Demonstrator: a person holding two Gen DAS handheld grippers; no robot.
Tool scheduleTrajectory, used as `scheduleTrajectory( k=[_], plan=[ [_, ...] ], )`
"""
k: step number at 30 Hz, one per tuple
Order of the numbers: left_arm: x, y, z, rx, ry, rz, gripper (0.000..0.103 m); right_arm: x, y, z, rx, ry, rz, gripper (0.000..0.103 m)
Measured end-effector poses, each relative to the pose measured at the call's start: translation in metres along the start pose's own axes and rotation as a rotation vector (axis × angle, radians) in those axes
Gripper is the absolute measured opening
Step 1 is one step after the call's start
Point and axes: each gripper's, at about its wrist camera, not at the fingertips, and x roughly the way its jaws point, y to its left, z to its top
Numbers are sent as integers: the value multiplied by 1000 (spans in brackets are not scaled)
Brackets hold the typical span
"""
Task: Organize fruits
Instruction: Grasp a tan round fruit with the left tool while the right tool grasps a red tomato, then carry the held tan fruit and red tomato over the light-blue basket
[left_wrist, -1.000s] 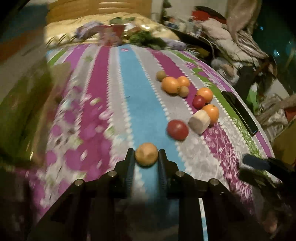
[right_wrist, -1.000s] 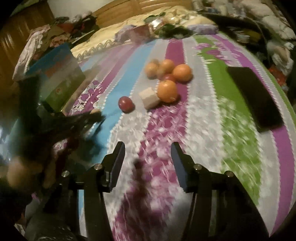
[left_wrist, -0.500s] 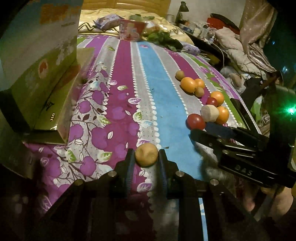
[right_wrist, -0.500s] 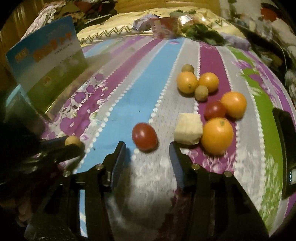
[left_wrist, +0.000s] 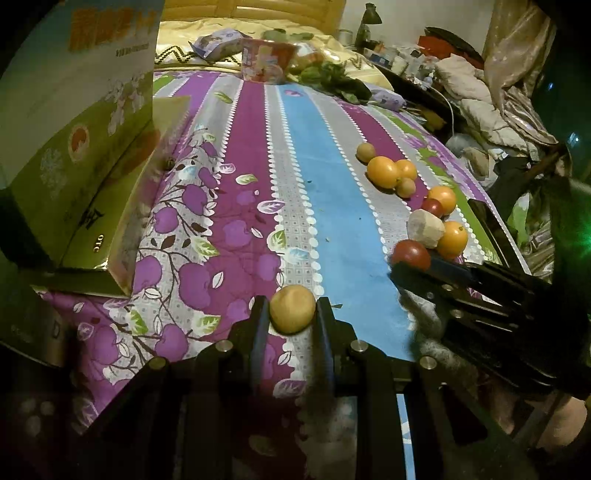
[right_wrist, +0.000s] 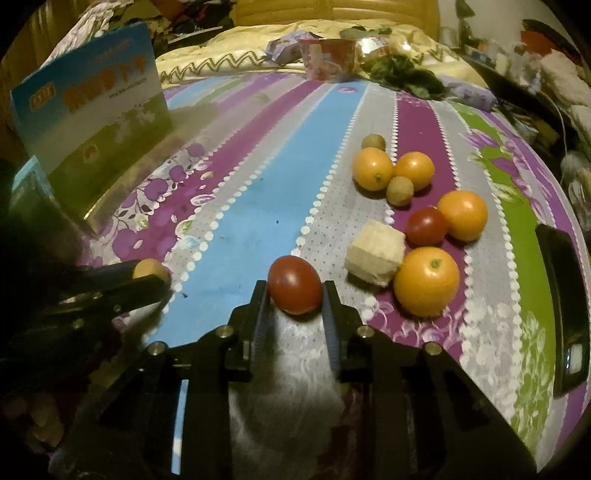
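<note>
My left gripper (left_wrist: 291, 301) is shut on a small tan round fruit (left_wrist: 291, 312), held just above the striped bedspread. My right gripper (right_wrist: 294, 286) is closing its jaws, and both pads touch the sides of a red tomato (right_wrist: 294, 284) that lies on the spread. To the tomato's right sit a pale cut chunk (right_wrist: 375, 253), a second tomato (right_wrist: 426, 226), several oranges (right_wrist: 426, 280) and two small tan fruits (right_wrist: 399, 190). The left wrist view shows the right gripper (left_wrist: 410, 266) against the tomato (left_wrist: 410, 253).
An open cardboard box (left_wrist: 74, 166) with a blue and green lid stands at the left on the bed. A black phone (right_wrist: 561, 314) lies near the right edge. A red cup (right_wrist: 327, 59), leafy greens (right_wrist: 402, 75) and wrappers lie at the far end.
The right gripper came in from the right to the near tomato and its jaws narrowed onto it. The left gripper kept its tan fruit and stayed near the box.
</note>
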Motion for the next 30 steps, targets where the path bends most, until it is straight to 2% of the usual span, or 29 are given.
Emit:
scheduleTrajectory(
  k=[6,13,21,30],
  plan=[
    [-12,-1,-1,-9,-4,17,26,-31,-12,-12,107,9,-9,29],
    [-52,-4,-1,-33,-24,71,26,-70,-20,-19,190,10,-31,29],
    [-113,-13,8,-25,-74,75,26,-112,-8,-7,173,-42,5,29],
    [-162,-4,16,-54,-117,104,26,-144,16,13,122,-88,16,29]
  ],
)
